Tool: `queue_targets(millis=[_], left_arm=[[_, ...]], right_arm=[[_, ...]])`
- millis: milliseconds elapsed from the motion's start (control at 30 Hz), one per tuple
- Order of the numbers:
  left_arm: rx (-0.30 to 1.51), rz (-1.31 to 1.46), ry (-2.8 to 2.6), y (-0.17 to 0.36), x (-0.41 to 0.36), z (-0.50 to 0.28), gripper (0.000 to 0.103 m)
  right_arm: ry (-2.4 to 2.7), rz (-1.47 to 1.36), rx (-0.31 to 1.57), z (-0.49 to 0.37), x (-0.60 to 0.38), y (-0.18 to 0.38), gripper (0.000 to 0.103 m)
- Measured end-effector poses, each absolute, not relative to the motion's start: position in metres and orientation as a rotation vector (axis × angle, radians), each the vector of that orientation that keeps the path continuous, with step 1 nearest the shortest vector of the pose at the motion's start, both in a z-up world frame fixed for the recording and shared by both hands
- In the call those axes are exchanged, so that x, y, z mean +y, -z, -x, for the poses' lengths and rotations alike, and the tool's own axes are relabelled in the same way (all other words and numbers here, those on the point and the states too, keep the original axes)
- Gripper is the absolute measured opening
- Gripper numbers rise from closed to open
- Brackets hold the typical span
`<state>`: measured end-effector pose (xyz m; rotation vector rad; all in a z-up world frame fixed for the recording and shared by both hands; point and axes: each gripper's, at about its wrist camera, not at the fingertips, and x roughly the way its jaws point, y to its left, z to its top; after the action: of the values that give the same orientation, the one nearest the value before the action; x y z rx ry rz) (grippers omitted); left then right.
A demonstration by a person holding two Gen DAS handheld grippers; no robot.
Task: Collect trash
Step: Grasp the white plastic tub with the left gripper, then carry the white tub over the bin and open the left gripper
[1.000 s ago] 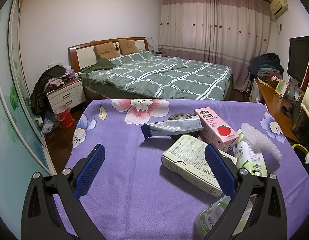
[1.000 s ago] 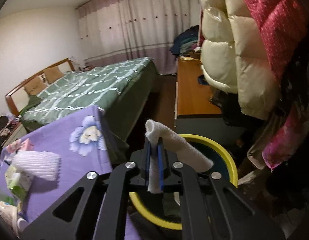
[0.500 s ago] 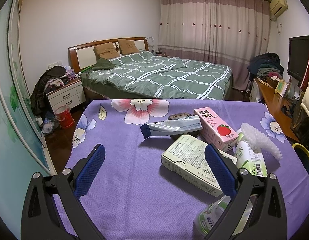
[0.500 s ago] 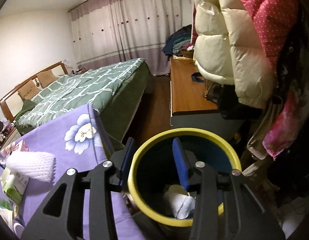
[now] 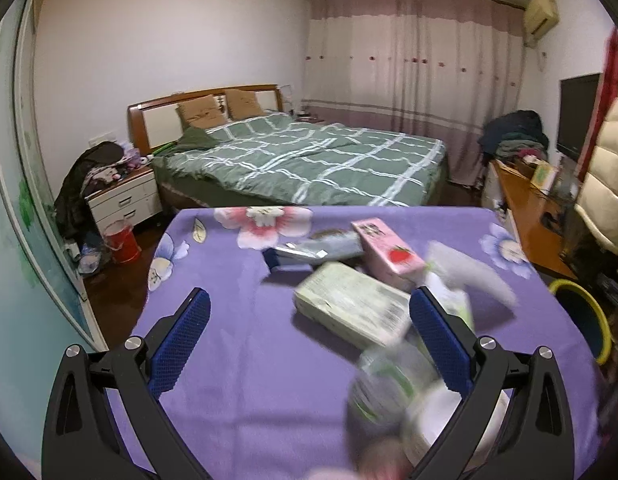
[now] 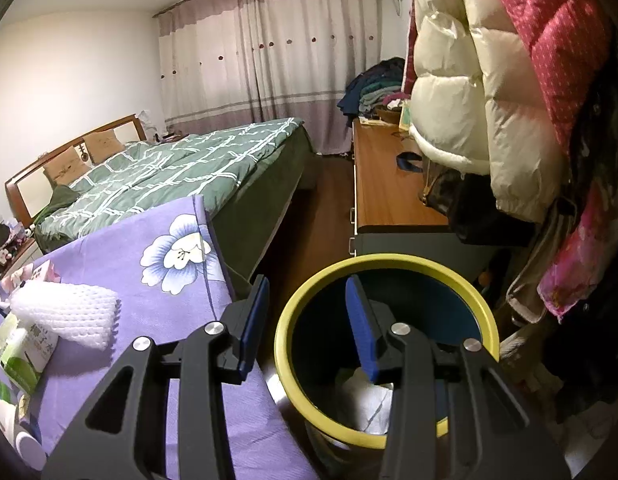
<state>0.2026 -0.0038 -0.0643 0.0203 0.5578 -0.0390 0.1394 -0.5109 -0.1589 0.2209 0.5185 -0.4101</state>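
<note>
My right gripper (image 6: 309, 322) is open and empty over the rim of a yellow-rimmed blue bin (image 6: 389, 264) beside the table. White crumpled paper (image 6: 369, 400) lies inside the bin. My left gripper (image 5: 309, 332) is open and empty above the purple floral tablecloth (image 5: 237, 340). Ahead of it lie a pale green box (image 5: 349, 304), a pink strawberry milk carton (image 5: 385, 248), a grey-blue tube (image 5: 313, 248), white foam netting (image 5: 469, 272) and a blurred green-white packet (image 5: 397, 384). The netting (image 6: 65, 312) and a green carton (image 6: 25, 352) also show in the right wrist view.
A bed with a green checked cover (image 5: 309, 160) stands behind the table. A wooden desk (image 6: 385, 184) and hanging padded coats (image 6: 469, 80) are to the right of the bin. A nightstand (image 5: 125, 196) and red bucket (image 5: 121, 236) stand at the far left.
My right gripper opened and the white paper dropped from it into the bin. My left gripper has shifted, blurring the items on the table; the bin now shows at its right edge.
</note>
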Motion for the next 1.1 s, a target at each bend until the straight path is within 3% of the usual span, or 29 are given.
queue_targets(millis=[300, 900, 1100], left_arm=[[0.706, 0.044, 0.227, 0.093, -0.053, -0.137, 0.098], [0.787, 0.052, 0.218, 0.132, -0.089, -0.174, 0.098], [0.804, 0.043, 0.218, 0.137, -0.092, -0.186, 0.087]], right_arm=[[0.393, -0.178, 0.486, -0.137, -0.501, 0.154, 0.046], [0.372, -0.159, 0.471, -0.135, -0.495, 0.152, 0.047], [0.369, -0.157, 0.475, -0.136, -0.494, 0.152, 0.047]])
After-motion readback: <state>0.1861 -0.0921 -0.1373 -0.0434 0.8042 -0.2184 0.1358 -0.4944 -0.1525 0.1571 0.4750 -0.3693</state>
